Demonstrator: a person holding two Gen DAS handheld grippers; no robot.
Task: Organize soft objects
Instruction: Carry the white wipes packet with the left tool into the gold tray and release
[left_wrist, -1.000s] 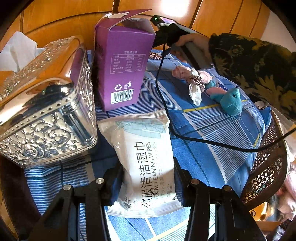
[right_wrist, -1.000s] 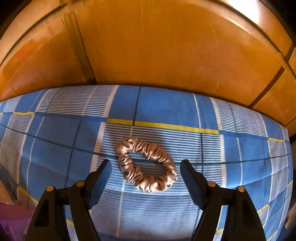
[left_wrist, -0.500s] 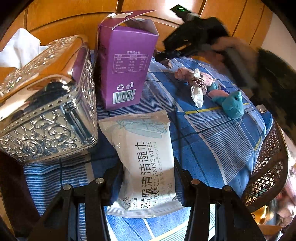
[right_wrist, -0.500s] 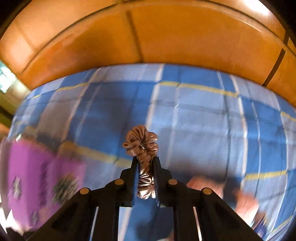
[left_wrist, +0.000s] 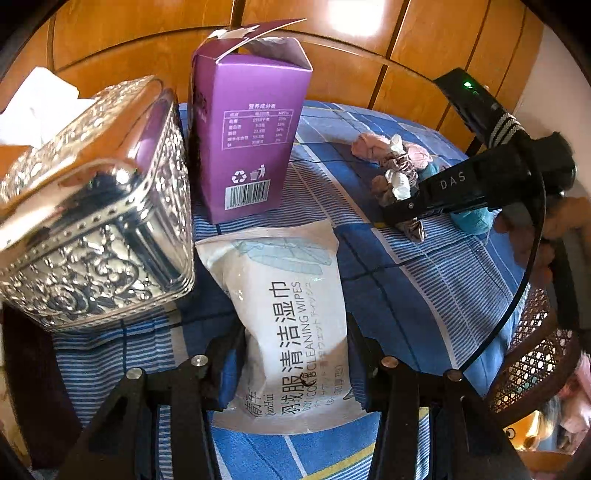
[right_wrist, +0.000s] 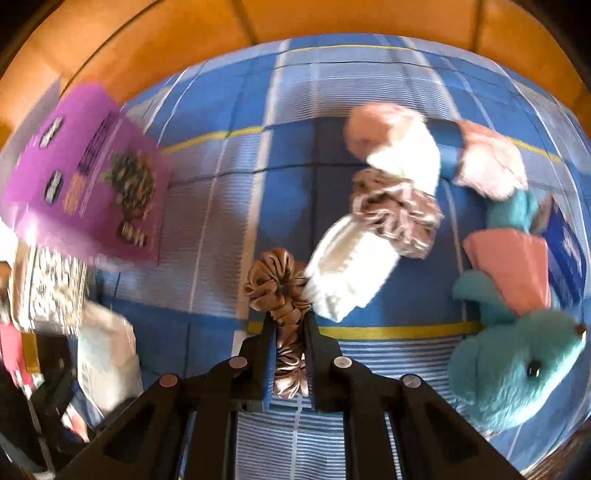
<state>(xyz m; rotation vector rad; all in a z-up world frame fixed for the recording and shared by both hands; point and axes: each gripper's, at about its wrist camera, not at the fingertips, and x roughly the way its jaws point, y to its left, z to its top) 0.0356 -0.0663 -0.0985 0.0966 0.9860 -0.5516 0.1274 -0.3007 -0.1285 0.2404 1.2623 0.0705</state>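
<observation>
The right gripper (right_wrist: 289, 325) has its two black fingers pinched tight on a brown satin scrunchie (right_wrist: 277, 284) — part of the gathered ring bulges out beyond the tips, the rest is squeezed in the narrow slot between the pads. It hangs above a blue plaid bedsheet with white stripes and yellow lines (right_wrist: 236, 192). Just to the right of the held scrunchie lies a heap of soft things: a white fluffy scrunchie (right_wrist: 351, 269), a second brown satin scrunchie (right_wrist: 399, 214) on top of it, and pink plush pieces (right_wrist: 487, 158) farther off. At the near right is a turquoise plush toy (right_wrist: 513, 369). To the left stands a purple cardboard carton (right_wrist: 92, 177), blurred in this view.

The left gripper (left_wrist: 295, 369) is set about a white soft pack of cleaning wipes (left_wrist: 288, 314) lying flat on the sheet; its fingers sit at the pack's two long edges, though whether the pads actually press on it I cannot tell. Beyond the pack the purple carton stands upright with its top flap torn open, and to the left of both is an embossed silver metal tissue box (left_wrist: 92, 221) with white tissue sticking up. At the far right of this view the right gripper's black body reaches over the heap of scrunchies — the held one dangles under its tip.
</observation>
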